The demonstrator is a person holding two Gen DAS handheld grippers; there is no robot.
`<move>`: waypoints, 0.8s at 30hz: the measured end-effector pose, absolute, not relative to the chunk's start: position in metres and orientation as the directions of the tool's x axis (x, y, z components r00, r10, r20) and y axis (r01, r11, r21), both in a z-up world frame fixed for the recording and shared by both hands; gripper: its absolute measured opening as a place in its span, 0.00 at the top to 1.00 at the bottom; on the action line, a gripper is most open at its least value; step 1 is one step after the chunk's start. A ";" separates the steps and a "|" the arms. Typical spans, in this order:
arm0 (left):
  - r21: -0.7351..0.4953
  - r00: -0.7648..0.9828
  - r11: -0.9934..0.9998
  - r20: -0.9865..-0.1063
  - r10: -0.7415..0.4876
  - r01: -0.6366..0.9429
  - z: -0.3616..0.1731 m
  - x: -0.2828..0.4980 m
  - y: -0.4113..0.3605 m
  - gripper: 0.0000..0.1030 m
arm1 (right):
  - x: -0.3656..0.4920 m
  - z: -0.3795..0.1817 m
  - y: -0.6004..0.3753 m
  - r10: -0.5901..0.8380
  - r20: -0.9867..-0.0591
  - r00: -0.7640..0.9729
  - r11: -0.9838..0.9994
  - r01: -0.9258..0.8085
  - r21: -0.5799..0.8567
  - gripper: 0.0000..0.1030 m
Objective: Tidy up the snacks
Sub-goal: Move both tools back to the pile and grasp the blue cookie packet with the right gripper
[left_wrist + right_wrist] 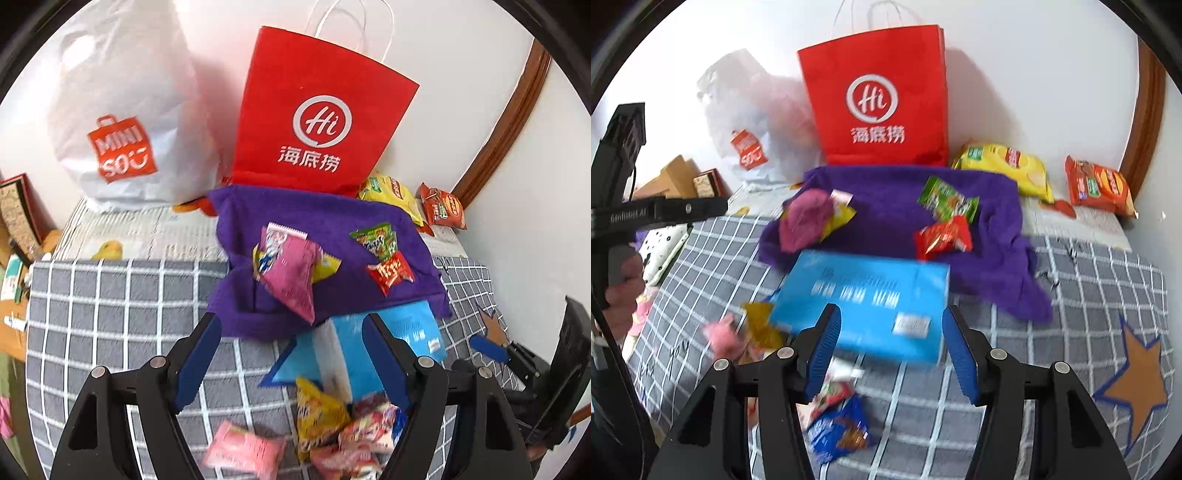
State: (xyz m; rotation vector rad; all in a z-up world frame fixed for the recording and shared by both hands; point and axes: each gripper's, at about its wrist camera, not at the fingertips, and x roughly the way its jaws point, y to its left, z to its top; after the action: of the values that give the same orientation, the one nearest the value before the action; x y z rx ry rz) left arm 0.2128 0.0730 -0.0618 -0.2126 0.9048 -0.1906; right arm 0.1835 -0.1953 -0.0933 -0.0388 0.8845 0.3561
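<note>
A purple cloth (325, 221) lies on the bed with a pink packet (291, 273), a green packet (376, 240) and a small red packet (391, 273) on it. In front of it lies a blue box (864, 299). My left gripper (291, 325) hangs open above the cloth's near edge and the blue box (354, 354), holding nothing. More packets lie below it: a yellow one (317, 413) and a pink one (240, 450). My right gripper (891, 314) hovers open over the box's near edge, with its pads clear of the box. A blue packet (838, 428) lies under it.
A red paper bag (879, 96) and a white plastic bag (122, 110) stand against the back wall. Beside them lie a big yellow snack bag (1008, 166) and an orange-red one (1100, 184). The grey checked bedcover (1071, 295) has a star patch (1137, 384). A hand (624, 288) holds the left gripper.
</note>
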 end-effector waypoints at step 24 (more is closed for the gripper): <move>-0.285 0.578 0.958 -0.780 -0.240 0.014 -0.096 0.126 0.112 0.25 | 0.135 -0.180 -0.166 0.383 -0.860 0.337 0.830 -0.534 0.160 0.35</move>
State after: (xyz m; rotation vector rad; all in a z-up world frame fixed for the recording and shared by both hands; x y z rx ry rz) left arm 0.1263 0.1121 -0.0957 -0.2601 0.9454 -0.1506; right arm 0.1345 -0.1659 -0.1796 -0.1605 1.0718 0.6010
